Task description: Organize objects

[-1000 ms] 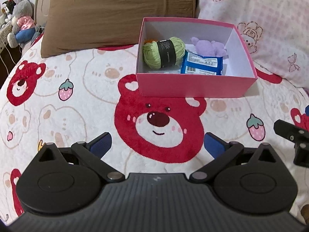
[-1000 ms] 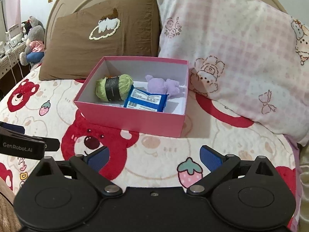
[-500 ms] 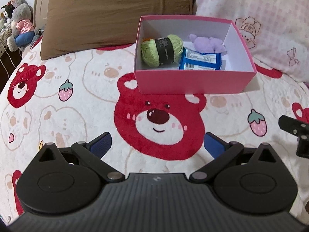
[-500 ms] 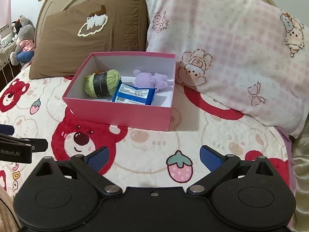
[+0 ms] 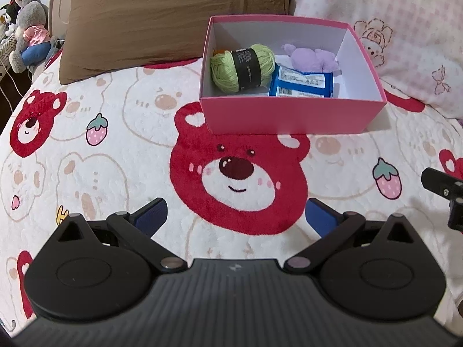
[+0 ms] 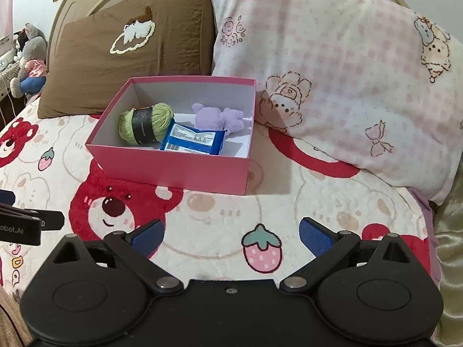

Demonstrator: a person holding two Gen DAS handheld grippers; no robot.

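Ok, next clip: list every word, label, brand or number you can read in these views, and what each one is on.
"obot.AI": white lettering on the left tongs, cut off by the edge of the right wrist view.
Black band on the green yarn ball: has print, too small to read.
Blue snack packet: barcode and white label text, too blurred to read.
Pink box: no lettering visible.

Pink box w/ green yarn, blue packet, purple plush inside.
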